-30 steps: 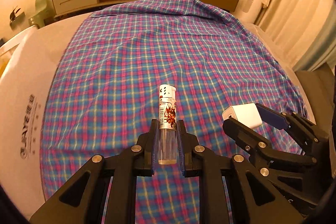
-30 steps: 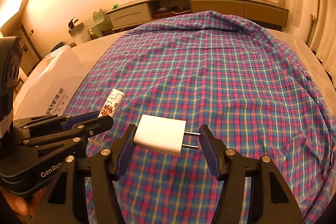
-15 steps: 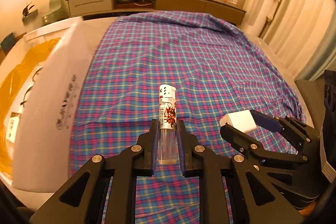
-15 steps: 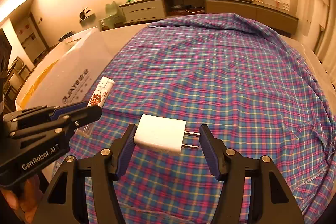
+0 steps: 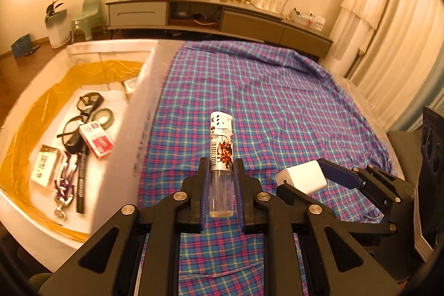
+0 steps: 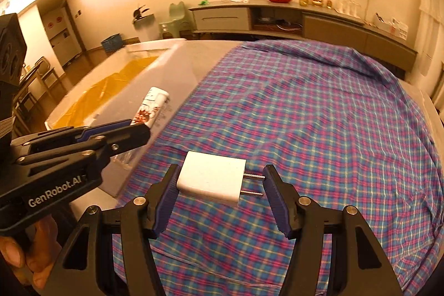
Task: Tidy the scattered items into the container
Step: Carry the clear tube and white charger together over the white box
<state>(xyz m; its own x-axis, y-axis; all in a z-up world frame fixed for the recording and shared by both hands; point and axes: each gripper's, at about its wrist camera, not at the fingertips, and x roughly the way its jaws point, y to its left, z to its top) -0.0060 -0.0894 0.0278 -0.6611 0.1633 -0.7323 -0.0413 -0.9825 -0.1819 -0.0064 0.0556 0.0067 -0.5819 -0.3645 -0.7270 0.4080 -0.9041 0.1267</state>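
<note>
carry step: left tool [image 5: 220,190] clamped on lighter [image 5: 221,154], right tool [image 6: 219,192] clamped on charger [image 6: 211,179], both above the bed's left edge; next, reach over the container [image 5: 138,90] and release.

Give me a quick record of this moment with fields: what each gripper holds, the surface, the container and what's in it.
left gripper: shut on the lighter
right gripper: shut on the white charger, prongs against one pad
surface: plaid cloth, nothing loose seen on it
container: white box with yellow lining, beside the cloth
contents: glasses, tape roll, red-and-white pack, black pen, lanyard
</note>
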